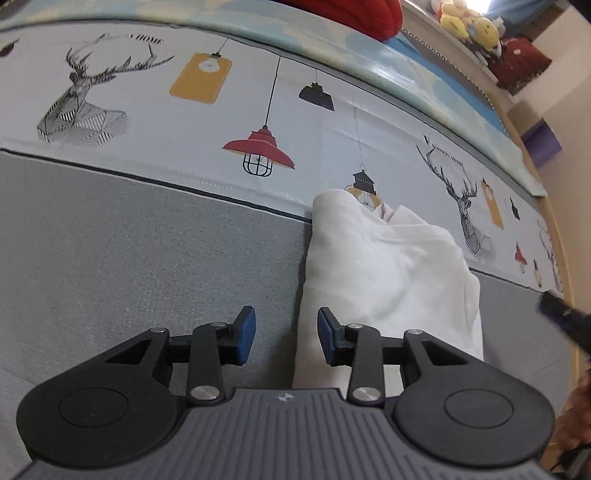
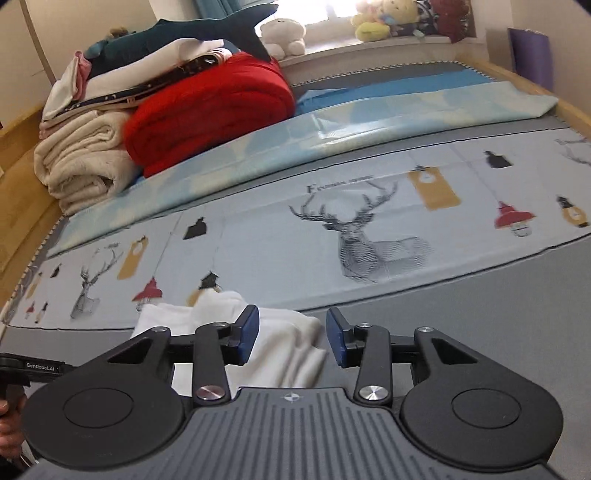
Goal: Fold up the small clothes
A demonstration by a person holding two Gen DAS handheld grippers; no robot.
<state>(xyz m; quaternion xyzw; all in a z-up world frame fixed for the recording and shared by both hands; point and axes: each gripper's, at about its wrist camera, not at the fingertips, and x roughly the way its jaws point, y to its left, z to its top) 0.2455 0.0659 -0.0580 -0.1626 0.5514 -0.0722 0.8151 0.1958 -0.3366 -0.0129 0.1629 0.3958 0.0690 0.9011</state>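
Note:
A small white garment (image 1: 384,266) lies bunched on the grey bed surface (image 1: 147,251), its far end on the patterned cloth. My left gripper (image 1: 287,334) is open and empty, over the garment's near left edge. In the right wrist view the same garment (image 2: 284,343) lies low and left. My right gripper (image 2: 292,338) is open and empty, just above the garment's right edge. The other gripper's handle (image 2: 33,367) shows at the far left there.
A cloth printed with deer and lamps (image 2: 369,236) crosses the bed, with a light blue sheet (image 2: 332,136) behind it. A red quilt (image 2: 214,110), cream blankets (image 2: 81,162) and folded clothes are stacked at the back left. Plush toys (image 2: 380,18) sit on the windowsill.

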